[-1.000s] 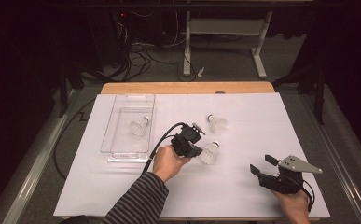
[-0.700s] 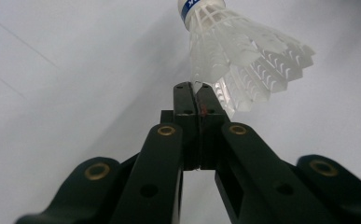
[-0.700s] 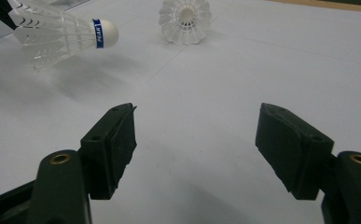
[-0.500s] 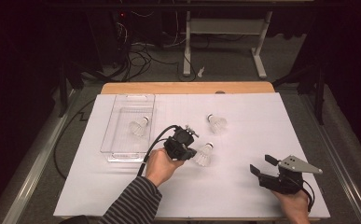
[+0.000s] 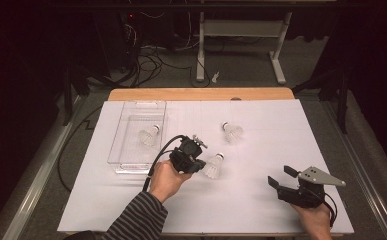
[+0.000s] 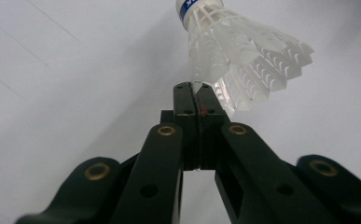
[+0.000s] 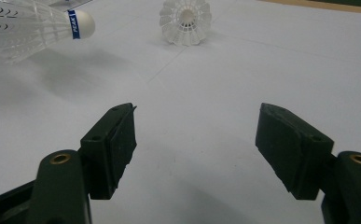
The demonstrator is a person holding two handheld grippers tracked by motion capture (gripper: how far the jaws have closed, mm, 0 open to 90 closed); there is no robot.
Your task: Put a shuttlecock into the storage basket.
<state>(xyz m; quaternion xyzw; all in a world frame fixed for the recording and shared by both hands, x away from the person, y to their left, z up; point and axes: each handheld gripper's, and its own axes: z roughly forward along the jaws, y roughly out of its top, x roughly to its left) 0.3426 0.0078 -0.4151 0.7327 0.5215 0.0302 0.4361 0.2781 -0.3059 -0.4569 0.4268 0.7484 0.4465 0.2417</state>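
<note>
The clear tray (image 5: 131, 145) contains one shuttlecock (image 5: 148, 135). Just right of the tray, the left gripper (image 5: 199, 165) pinches a second shuttlecock (image 5: 215, 165) by its feather edge. Well right of the tray, the right gripper (image 5: 281, 179) stands released, empty.

White paper-covered table (image 5: 261, 200) with a bare wooden far edge, clear rectangular plastic tray (image 5: 131, 165) at its left, a white feathered shuttlecock (image 5: 148, 135) inside, another (image 5: 232, 131) right of the tray, black cables (image 5: 151, 70) and perhaps a grey metal stand (image 5: 241, 35) beyond.
</note>
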